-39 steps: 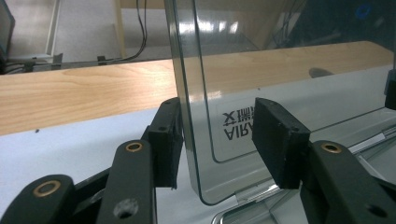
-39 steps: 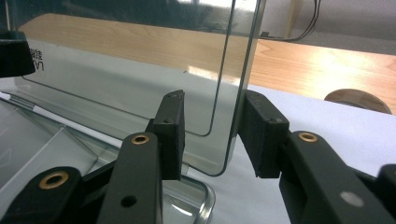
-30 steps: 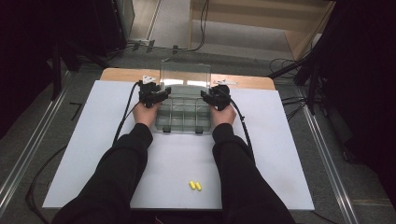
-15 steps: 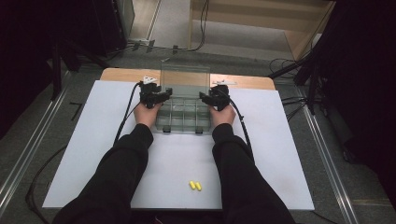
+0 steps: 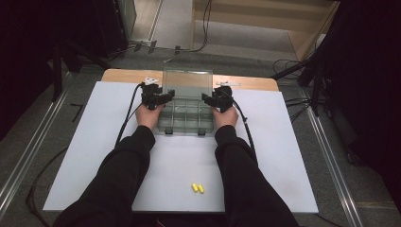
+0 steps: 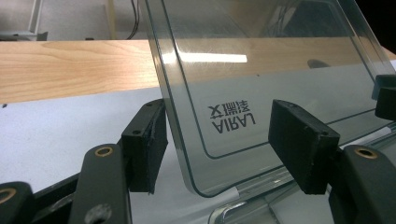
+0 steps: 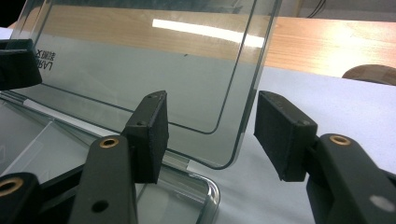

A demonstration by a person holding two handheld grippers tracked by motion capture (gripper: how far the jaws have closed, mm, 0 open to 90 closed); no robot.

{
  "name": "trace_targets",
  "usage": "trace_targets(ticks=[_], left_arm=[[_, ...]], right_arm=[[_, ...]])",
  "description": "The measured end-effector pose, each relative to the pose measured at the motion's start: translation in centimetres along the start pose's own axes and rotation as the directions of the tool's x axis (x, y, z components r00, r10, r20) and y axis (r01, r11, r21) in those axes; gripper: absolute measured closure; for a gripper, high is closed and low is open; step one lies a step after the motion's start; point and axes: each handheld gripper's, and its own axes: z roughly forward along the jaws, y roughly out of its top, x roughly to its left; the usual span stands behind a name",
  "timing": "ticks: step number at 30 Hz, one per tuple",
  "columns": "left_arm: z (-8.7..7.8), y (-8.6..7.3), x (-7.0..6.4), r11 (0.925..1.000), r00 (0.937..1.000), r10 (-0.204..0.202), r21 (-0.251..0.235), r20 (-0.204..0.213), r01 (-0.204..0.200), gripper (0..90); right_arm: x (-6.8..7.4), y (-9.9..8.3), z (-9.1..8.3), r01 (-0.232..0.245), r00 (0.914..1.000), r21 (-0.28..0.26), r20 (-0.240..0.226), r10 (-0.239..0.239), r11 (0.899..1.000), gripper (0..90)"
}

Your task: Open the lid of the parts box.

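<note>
Box (image 5: 185, 116), clear and divided, sits on the table's white sheet (image 5: 283, 142), lid (image 6: 261, 70) raised upright; left gripper (image 6: 217, 149) and right gripper (image 7: 210, 137) gape wide astride its side edges. Probably lid-handling; next, both should pinch evenly

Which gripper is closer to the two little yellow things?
Right, though only slightly. The yellow pieces lie near the table's front edge; the right gripper and left gripper are both far back, at the clear box.

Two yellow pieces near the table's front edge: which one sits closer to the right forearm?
The right-hand yellow piece, touching its twin on that one's right side. The right forearm lies just right of the pair.
</note>
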Motion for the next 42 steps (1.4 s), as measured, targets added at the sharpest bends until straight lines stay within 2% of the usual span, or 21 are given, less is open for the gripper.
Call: trace_targets(ticks=[5,8,10,12,15,17,20,21,23,26,31,34,37,39,42], left_arm=[[-0.1,0.0,0.5,0.9994,0.9991,-0.036,0.0,0.023,0.036,37.1],[-0.5,0.1,0.8,0.9998,1.0,-0.003,0.018,0.0,0.003,37.1],[-0.8,0.2,1.0,0.9993,0.9999,-0.001,0.037,-0.016,0.002,36.8],[-1.2,0.4,1.2,0.9985,0.9999,-0.016,0.053,0.003,0.016,32.0],[-2.0,0.8,1.2,0.9986,0.9996,-0.019,0.051,0.022,0.018,31.9],[-2.6,1.1,1.1,0.9976,0.9991,-0.019,0.067,0.037,0.017,31.7],[-3.3,1.3,0.8,0.9946,0.9977,-0.001,0.104,0.067,-0.006,30.3],[-3.6,1.3,0.7,0.9928,0.9966,0.004,0.119,0.082,-0.013,27.3],[-4.0,1.3,0.5,0.9895,0.9944,0.008,0.143,0.105,-0.023,26.7],[-5.0,1.1,0.0,0.9922,0.9894,0.017,0.12,0.144,-0.034,26.7],[-6.3,0.8,-0.6,0.9931,0.9829,0.029,0.107,0.182,-0.049,26.7],[-7.0,0.7,-0.9,0.9929,0.982,0.029,0.108,0.187,-0.05,26.7],[-7.8,0.4,-1.3,0.992,0.9783,0.024,0.117,0.206,-0.049,26.7],[-8.2,0.3,-1.5,0.9885,0.974,0.016,0.143,0.226,-0.049,26.7],[-9.0,-0.1,-2.0,0.9873,0.9724,0.021,0.148,0.232,-0.057,26.6]], right_arm=[[0.0,0.1,-0.1,-0.005,1.0,0.003,0.002,0.005,1.0,37.2],[-0.1,0.2,-0.5,-0.006,0.9999,0.013,-0.008,0.006,1.0,32.9],[-0.2,0.4,-1.1,0.005,0.9998,0.02,-0.019,-0.005,1.0,32.5],[-0.3,0.4,-1.8,0.006,0.9994,0.01,-0.034,-0.006,1.0,32.5],[-0.4,0.4,-2.9,-0.003,0.9976,0.002,-0.069,0.003,1.0,32.4],[-0.4,0.3,-3.5,0.005,0.9959,-0.001,-0.09,-0.005,1.0,30.4],[-0.4,0.1,-4.5,0.029,0.9906,0.004,-0.134,-0.028,1.0,26.9],[-0.5,0.0,-4.9,0.024,0.9876,0.003,-0.155,-0.023,1.0,25.5],[-0.7,-0.1,-5.5,0.007,0.9807,0.002,-0.196,-0.006,1.0,23.8],[-0.6,-0.4,-6.5,0.015,0.9735,0.014,-0.228,-0.012,1.0,23.8],[-0.2,-1.0,-7.8,0.04,0.963,0.042,-0.268,-0.028,0.998,23.8],[0.2,-1.5,-8.6,0.058,0.9584,0.045,-0.282,-0.043,0.997,23.8],[0.4,-1.9,-9.1,0.069,0.9535,0.048,-0.297,-0.051,0.996,23.9],[0.6,-2.1,-9.5,0.072,0.9501,0.049,-0.307,-0.054,0.996,24.0],[0.9,-2.5,-10.0,0.08,0.9446,0.048,-0.323,-0.06,0.996,24.1]])
